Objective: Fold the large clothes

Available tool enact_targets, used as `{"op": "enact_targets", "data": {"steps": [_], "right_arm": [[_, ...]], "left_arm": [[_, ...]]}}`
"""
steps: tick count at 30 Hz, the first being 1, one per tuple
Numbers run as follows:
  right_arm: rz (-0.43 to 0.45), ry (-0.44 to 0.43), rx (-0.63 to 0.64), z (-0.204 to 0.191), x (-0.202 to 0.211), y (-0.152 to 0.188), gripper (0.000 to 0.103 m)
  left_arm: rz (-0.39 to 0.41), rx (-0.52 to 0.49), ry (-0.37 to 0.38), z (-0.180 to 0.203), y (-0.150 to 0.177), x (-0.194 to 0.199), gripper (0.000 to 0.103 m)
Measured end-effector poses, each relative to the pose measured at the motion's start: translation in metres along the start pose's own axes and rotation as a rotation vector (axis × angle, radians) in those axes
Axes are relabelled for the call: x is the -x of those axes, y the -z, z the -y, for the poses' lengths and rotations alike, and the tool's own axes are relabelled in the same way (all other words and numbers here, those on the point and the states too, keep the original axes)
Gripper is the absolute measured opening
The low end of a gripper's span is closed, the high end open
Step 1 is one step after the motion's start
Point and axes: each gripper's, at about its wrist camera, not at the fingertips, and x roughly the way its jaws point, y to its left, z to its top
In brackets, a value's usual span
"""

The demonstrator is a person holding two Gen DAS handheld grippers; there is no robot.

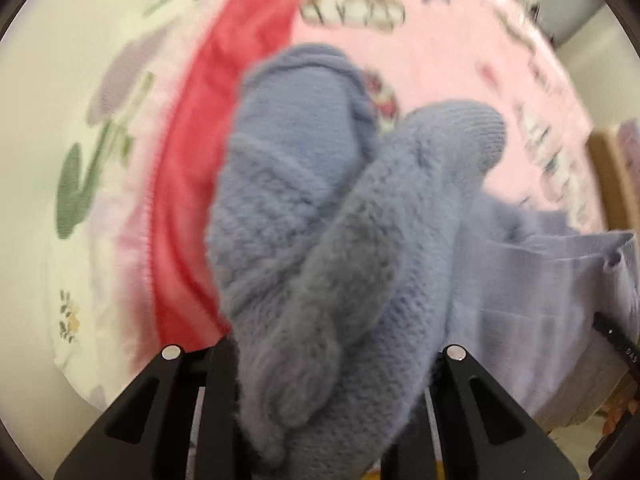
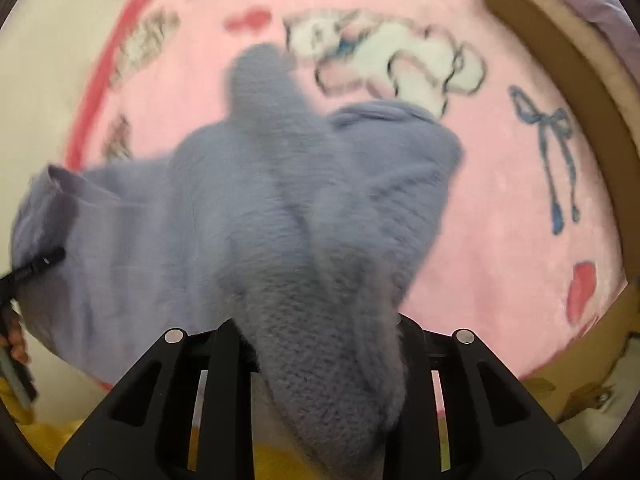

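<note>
A fuzzy lavender knit sweater [image 1: 304, 208] hangs bunched in front of the left wrist camera. My left gripper [image 1: 320, 364] is shut on a thick fold of it. In the right wrist view the same sweater [image 2: 280, 208] drapes from my right gripper [image 2: 324, 344], which is shut on another fold. The garment is lifted above a pink printed blanket [image 2: 500, 240]. The fingertips of both grippers are hidden by fabric. The left gripper's black body [image 2: 32, 268] shows at the left edge of the right wrist view.
The pink blanket [image 1: 440, 60] has a red border [image 1: 188, 160] and lies on a white floral sheet [image 1: 60, 120]. A tan wooden bed frame [image 2: 560, 48] curves along the right. Yellow fabric [image 2: 40, 440] lies at the near left.
</note>
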Motion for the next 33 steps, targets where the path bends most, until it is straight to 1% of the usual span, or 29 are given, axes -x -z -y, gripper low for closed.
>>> {"op": "enact_targets", "data": {"steps": [1,2,3,5,7,10,11,12,15,17,18,21,24,26,27,28,30,33], "right_arm": [[0.021,-0.006,0.012,0.001,0.016,0.001,0.023],[0.036,-0.017,0.021,0.002,0.027,0.003,0.022],[0.061,-0.018,0.033,0.003,0.043,0.006,0.021],[0.091,-0.030,0.050,0.003,0.066,0.011,0.021],[0.140,-0.032,0.060,-0.007,0.091,0.015,0.020],[0.215,-0.039,0.013,0.000,0.128,0.022,0.020],[0.240,-0.040,-0.012,0.002,0.140,0.025,0.020],[0.270,-0.034,-0.037,0.004,0.152,0.028,0.020],[0.336,-0.001,-0.088,0.012,0.182,0.043,0.020],[0.383,0.017,-0.130,0.022,0.204,0.052,0.020],[0.417,0.034,-0.147,0.027,0.217,0.058,0.020],[0.484,0.074,-0.156,0.040,0.240,0.066,0.020],[0.529,0.094,-0.188,0.064,0.260,0.071,0.020],[0.557,0.107,-0.215,0.088,0.270,0.072,0.020],[0.572,0.116,-0.227,0.103,0.276,0.071,0.020],[0.581,0.117,-0.239,0.114,0.279,0.070,0.020],[0.611,0.111,-0.258,0.147,0.290,0.065,0.020],[0.660,0.117,-0.244,0.189,0.306,0.054,0.020]], "left_arm": [[0.027,0.027,0.039,-0.007,0.001,0.021,0.020],[0.045,0.044,0.076,-0.013,0.003,0.034,0.020],[0.063,0.056,0.096,-0.014,0.006,0.046,0.020],[0.098,0.039,0.107,-0.002,0.009,0.063,0.020],[0.147,0.000,0.129,0.008,0.012,0.086,0.019],[0.216,-0.060,0.156,0.023,0.009,0.116,0.019],[0.238,-0.074,0.172,0.026,-0.003,0.120,0.019],[0.265,-0.090,0.197,0.031,-0.007,0.131,0.019],[0.311,-0.123,0.249,0.042,-0.017,0.148,0.019],[0.356,-0.160,0.291,0.058,-0.024,0.162,0.019],[0.372,-0.179,0.299,0.065,-0.025,0.166,0.019],[0.446,-0.264,0.330,0.106,-0.029,0.185,0.019],[0.477,-0.308,0.355,0.143,-0.034,0.197,0.019],[0.496,-0.345,0.370,0.179,-0.039,0.206,0.019],[0.503,-0.358,0.373,0.192,-0.039,0.209,0.019],[0.524,-0.385,0.377,0.218,-0.043,0.216,0.019],[0.555,-0.419,0.377,0.250,-0.047,0.221,0.019],[0.619,-0.438,0.392,0.326,-0.059,0.234,0.019]]}}
